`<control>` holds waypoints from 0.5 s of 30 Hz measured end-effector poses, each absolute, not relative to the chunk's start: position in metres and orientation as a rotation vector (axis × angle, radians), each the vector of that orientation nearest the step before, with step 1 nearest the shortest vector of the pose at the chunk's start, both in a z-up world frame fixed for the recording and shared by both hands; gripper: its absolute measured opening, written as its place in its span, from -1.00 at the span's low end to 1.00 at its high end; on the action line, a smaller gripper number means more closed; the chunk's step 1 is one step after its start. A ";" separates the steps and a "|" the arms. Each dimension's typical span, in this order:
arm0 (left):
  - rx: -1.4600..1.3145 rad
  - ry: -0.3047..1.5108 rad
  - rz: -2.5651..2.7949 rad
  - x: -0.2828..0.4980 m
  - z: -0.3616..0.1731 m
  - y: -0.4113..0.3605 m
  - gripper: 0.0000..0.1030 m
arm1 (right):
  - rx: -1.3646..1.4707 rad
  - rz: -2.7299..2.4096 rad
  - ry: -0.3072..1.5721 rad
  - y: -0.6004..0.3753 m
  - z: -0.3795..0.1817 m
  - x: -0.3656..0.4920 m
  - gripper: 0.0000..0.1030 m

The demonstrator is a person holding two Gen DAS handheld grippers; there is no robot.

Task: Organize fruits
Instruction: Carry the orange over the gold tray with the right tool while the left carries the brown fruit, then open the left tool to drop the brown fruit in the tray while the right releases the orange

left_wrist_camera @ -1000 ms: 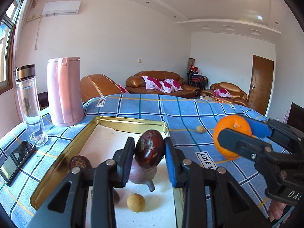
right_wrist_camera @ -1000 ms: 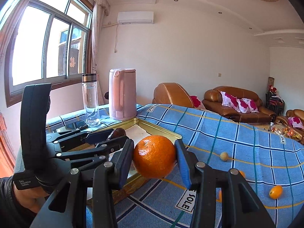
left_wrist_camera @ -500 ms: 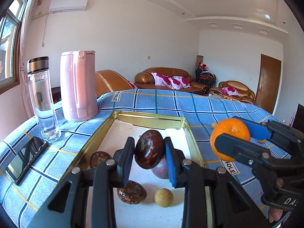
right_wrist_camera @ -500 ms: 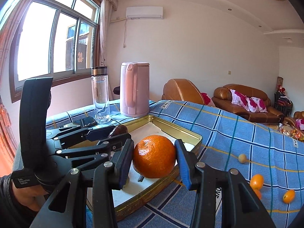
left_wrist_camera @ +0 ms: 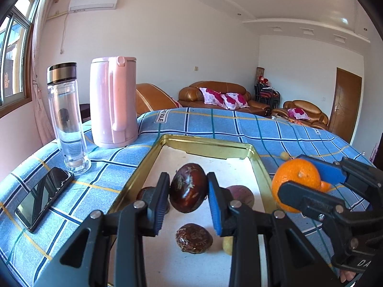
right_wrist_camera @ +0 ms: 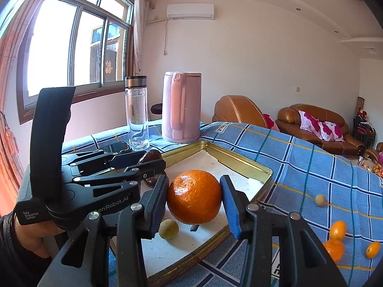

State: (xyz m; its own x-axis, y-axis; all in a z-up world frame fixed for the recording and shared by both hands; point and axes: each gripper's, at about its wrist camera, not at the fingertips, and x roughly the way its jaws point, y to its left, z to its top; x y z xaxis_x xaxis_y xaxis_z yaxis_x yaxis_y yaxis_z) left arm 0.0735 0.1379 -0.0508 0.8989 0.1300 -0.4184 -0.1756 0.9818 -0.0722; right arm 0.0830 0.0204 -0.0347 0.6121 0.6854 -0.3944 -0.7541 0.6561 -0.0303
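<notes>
L black two-finger gripper w/ blue pads (left_wrist_camera: 188, 190) is clamped on a glossy dark-brown oval passion fruit (left_wrist_camera: 188, 187), held above the shallow gold-rimmed rectangular metal tray w/ white floor (left_wrist_camera: 205, 144). R black gripper w/ blue pads (right_wrist_camera: 195, 197) is closed on a round orange mandarin (right_wrist_camera: 194, 196), over the tray's near-right part.

In tray: wrinkled brown passion fruit (left_wrist_camera: 194, 238), a purplish fruit (left_wrist_camera: 240, 192) partly hidden behind the L gripper's right finger, small tan longan (right_wrist_camera: 169, 229) just beside the mandarin's lower left.

Tray sits on a blue plaid cloth (left_wrist_camera: 215, 124). Left of tray: tall pink plastic kettle (left_wrist_camera: 113, 101), clear glass bottle w/ steel cap (left_wrist_camera: 67, 118), black smartphone (left_wrist_camera: 44, 197) lying flat. Loose on the cloth, right of tray: small orange kumquats (right_wrist_camera: 337, 230) & another tan longan (right_wrist_camera: 320, 200).
</notes>
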 end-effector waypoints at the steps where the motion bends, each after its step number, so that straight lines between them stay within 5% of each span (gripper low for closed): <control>1: -0.109 0.427 0.162 0.073 -0.051 0.139 -0.35 | -0.203 0.840 0.371 0.022 -0.036 0.083 -0.10; 15: -0.114 0.510 0.200 0.073 -0.068 0.161 -0.35 | -0.243 0.881 0.442 0.042 -0.054 0.082 -0.10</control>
